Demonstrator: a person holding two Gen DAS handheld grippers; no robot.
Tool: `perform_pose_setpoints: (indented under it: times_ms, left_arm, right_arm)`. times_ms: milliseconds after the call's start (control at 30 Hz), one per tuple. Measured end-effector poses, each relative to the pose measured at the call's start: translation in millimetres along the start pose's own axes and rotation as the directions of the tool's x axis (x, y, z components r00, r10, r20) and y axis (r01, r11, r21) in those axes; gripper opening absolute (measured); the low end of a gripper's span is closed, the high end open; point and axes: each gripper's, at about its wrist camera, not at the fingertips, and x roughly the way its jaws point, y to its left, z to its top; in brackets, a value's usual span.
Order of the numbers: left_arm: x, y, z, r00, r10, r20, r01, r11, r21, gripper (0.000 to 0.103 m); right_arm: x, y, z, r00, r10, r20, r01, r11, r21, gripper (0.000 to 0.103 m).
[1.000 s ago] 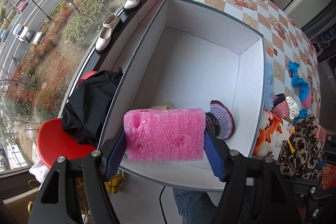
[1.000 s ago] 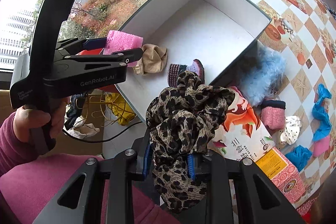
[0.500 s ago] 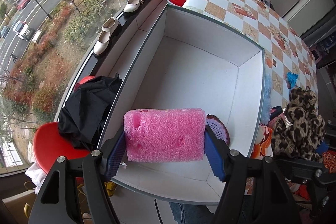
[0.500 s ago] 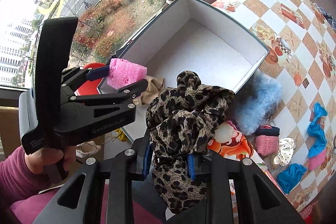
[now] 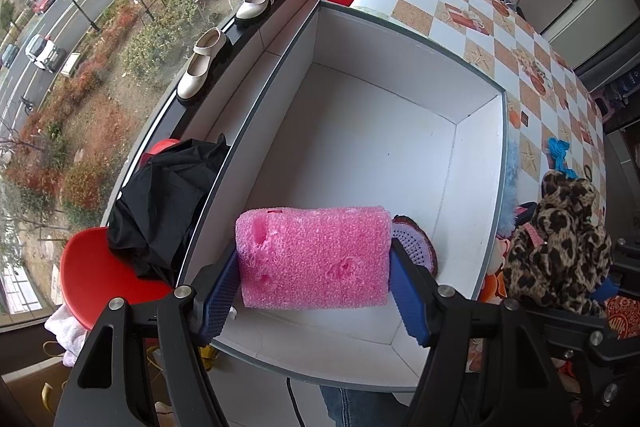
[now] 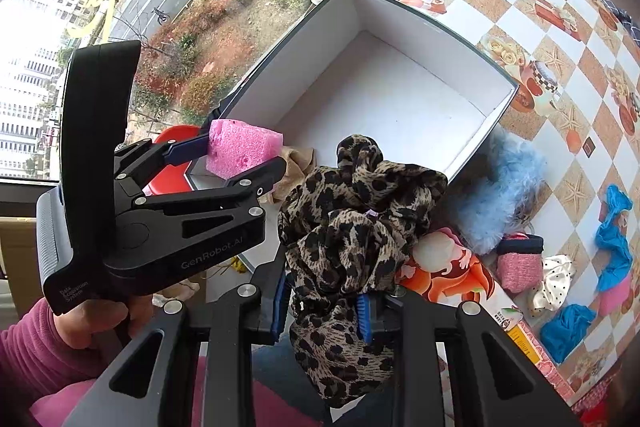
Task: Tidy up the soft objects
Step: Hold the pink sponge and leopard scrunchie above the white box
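The left gripper (image 5: 314, 285) is clenched on a pink foam block (image 5: 314, 258), its blue pads pressed against the block's two ends; the block hangs above the near end of the white box (image 5: 486, 187), over the box floor; the right gripper (image 6: 322, 311) is clamped tight on a bunched leopard-print cloth (image 6: 356, 211), which rises above its blue pads and droops below them, just beside the box's near right corner; inside the box, near its front wall, lie a purple knitted piece (image 5: 414, 247) and a beige cloth (image 6: 298, 163), both partly hidden by what the grippers hold; on the checked tablecloth (image 6: 560, 27) to the right of the box sit a fluffy light-blue item (image 6: 500, 187), a pink knitted pouch (image 6: 518, 263), a white dotted scrunchie (image 6: 554, 281) and blue fabric pieces (image 6: 614, 231); a hand (image 6: 94, 319) in a pink sleeve grips the left gripper's handle; two cream shoes (image 5: 204, 65) rest on the window ledge
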Motion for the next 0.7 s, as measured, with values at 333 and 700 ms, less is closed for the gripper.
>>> perform_pose_setpoints:
  times_ms: [333, 700]
  left_arm:
    - [0.0, 0.2, -0.2, 1.000, 0.000, 0.000, 0.000, 1.000, 0.001, 0.073]
    - [0.2, -1.2, 3.1, 1.000, 0.010, 0.006, -0.010, 1.000, 0.008, 0.073]
  right_arm:
    - [0.0, 0.5, -1.2, 1.000, 0.000, -0.001, 0.000, 1.000, -0.002, 0.028]
    - [-1.1, -6.0, 5.0, 1.000, -0.003, 0.014, 0.003, 1.000, 0.009, 0.028]
